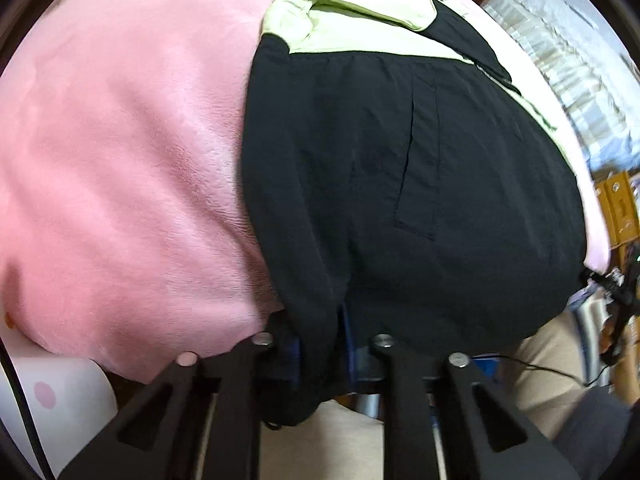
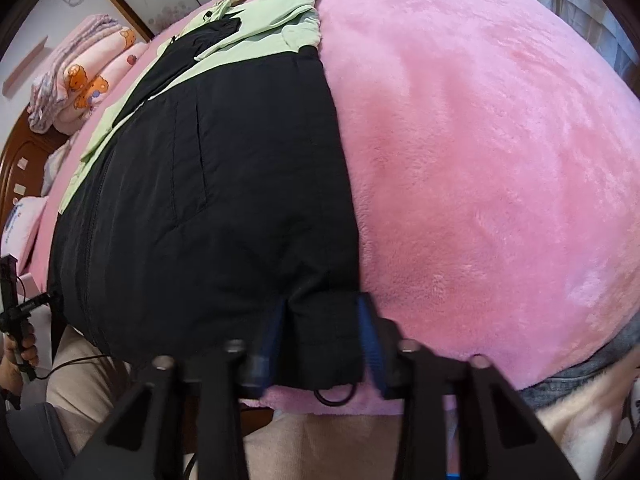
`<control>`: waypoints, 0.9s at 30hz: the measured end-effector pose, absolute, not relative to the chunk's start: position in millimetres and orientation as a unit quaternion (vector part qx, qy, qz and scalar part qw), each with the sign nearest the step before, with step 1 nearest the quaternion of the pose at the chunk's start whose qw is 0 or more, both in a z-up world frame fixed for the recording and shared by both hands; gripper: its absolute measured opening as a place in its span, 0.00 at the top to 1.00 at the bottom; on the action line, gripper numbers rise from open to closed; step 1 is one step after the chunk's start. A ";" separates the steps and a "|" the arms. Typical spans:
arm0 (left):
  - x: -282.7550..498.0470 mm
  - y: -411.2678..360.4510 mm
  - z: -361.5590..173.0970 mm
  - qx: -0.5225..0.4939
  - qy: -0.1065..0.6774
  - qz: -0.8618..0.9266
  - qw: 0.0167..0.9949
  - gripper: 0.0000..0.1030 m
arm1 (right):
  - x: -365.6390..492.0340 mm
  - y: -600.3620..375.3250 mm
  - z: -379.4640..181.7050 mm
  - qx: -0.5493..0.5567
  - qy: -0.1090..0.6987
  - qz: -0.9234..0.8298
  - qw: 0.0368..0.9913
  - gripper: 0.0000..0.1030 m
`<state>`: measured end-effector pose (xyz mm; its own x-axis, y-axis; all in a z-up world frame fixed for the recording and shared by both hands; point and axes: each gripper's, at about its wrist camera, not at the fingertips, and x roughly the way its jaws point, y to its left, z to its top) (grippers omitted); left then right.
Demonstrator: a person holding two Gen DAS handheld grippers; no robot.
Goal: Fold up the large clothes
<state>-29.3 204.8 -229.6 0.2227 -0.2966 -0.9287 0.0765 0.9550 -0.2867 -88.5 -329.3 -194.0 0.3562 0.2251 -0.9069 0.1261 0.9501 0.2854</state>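
Note:
A black jacket [image 1: 420, 184] with a pale green top and hood lies flat on a pink plush blanket [image 1: 120, 160], its hem at the near edge. My left gripper [image 1: 320, 344] is shut on the hem at the jacket's near left corner, and black cloth fills the gap between the blue pads. In the right wrist view the same jacket [image 2: 208, 200] spreads to the left. My right gripper [image 2: 324, 332] is shut on the near right hem corner, its blue pads [image 2: 370, 332] pressing a fold of black cloth. A black cord loop [image 2: 336, 394] hangs below that corner.
The pink blanket [image 2: 480, 140] covers the bed widely to the right of the jacket. Folded quilts [image 2: 84, 84] are stacked by a wooden headboard [image 2: 16, 172]. A person's beige trousers [image 2: 312, 440] are below the bed edge. A hand [image 2: 24, 350] holds the other gripper.

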 end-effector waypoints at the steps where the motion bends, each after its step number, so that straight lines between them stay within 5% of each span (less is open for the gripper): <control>1: -28.6 204.2 -228.2 -0.091 0.613 -0.121 0.775 0.90 | -87.9 -327.2 -190.6 0.148 0.568 0.033 0.809 0.84; 5: -26.3 205.6 -214.9 -0.134 0.607 -0.147 0.770 0.96 | -86.4 -317.4 -172.1 0.114 0.566 0.041 0.815 0.88; 13: 1.2 190.9 -124.4 -0.251 0.472 -0.236 0.812 0.97 | -57.1 -327.3 -95.6 0.189 0.486 0.088 0.849 0.88; 22: 129.8 218.8 -53.2 -0.330 0.360 -0.166 0.857 0.97 | 65.1 -358.4 -23.3 0.272 0.385 0.071 0.879 0.88; 25: 188.9 228.1 -70.4 -0.350 0.380 -0.108 0.850 0.93 | 123.2 -368.4 -23.0 0.279 0.383 0.037 0.880 0.85; 27: 225.8 236.0 -91.1 -0.353 0.406 -0.062 0.840 0.73 | 156.8 -373.2 -29.9 0.259 0.390 -0.008 0.883 0.75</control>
